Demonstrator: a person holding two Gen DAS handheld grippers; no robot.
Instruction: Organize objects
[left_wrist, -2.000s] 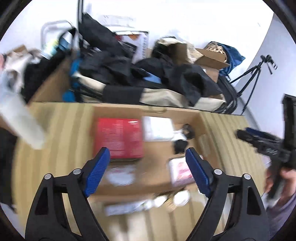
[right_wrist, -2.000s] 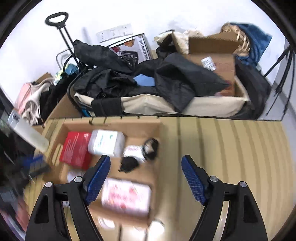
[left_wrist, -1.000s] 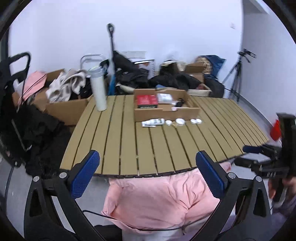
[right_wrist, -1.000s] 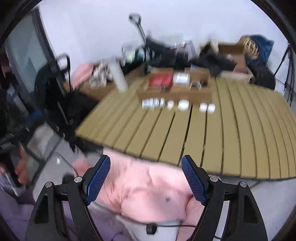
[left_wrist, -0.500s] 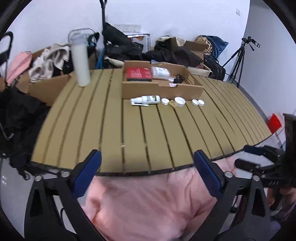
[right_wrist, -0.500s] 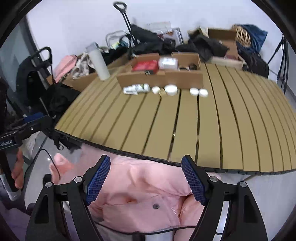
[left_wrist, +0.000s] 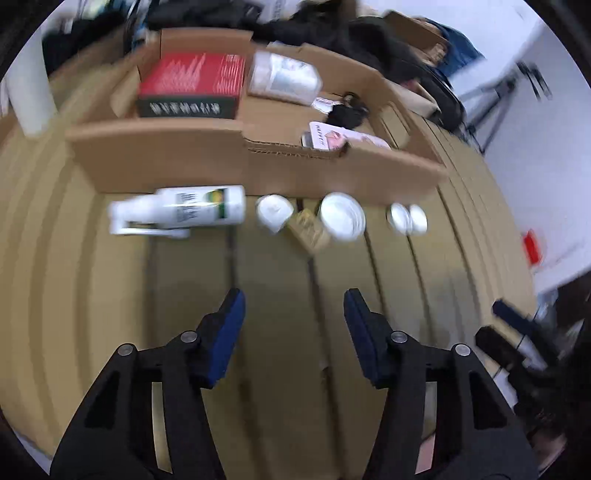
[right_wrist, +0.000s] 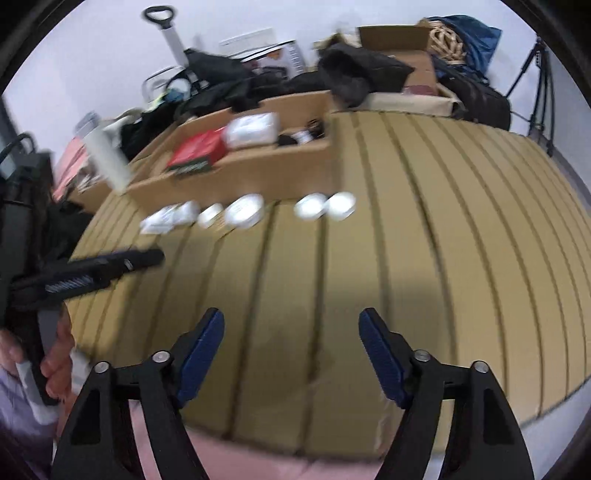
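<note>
A cardboard box (left_wrist: 207, 158) (right_wrist: 236, 184) stands on the slatted table, holding a red box (left_wrist: 192, 79), a white pack (left_wrist: 282, 77), black items and a pink packet (left_wrist: 343, 138). In front of it lie a white spray bottle (left_wrist: 184, 212), a small white jar (left_wrist: 275, 214), a tan item (left_wrist: 308, 229), a round white lid (left_wrist: 342, 219) and two small white lids (left_wrist: 408, 219) (right_wrist: 325, 206). My left gripper (left_wrist: 293, 321) is open and empty above the table, short of the row. My right gripper (right_wrist: 291, 343) is open and empty near the table's front edge.
A tall white bottle (right_wrist: 107, 158) stands left of the box. Bags, dark clothes and cartons (right_wrist: 391, 44) are piled behind the table. A tripod (right_wrist: 535, 74) stands at the right. The left gripper's body and hand show in the right wrist view (right_wrist: 85, 273).
Both grippers have moved forward over the table toward the row of items; the left one is now much closer to the box. Both stay open and empty.
</note>
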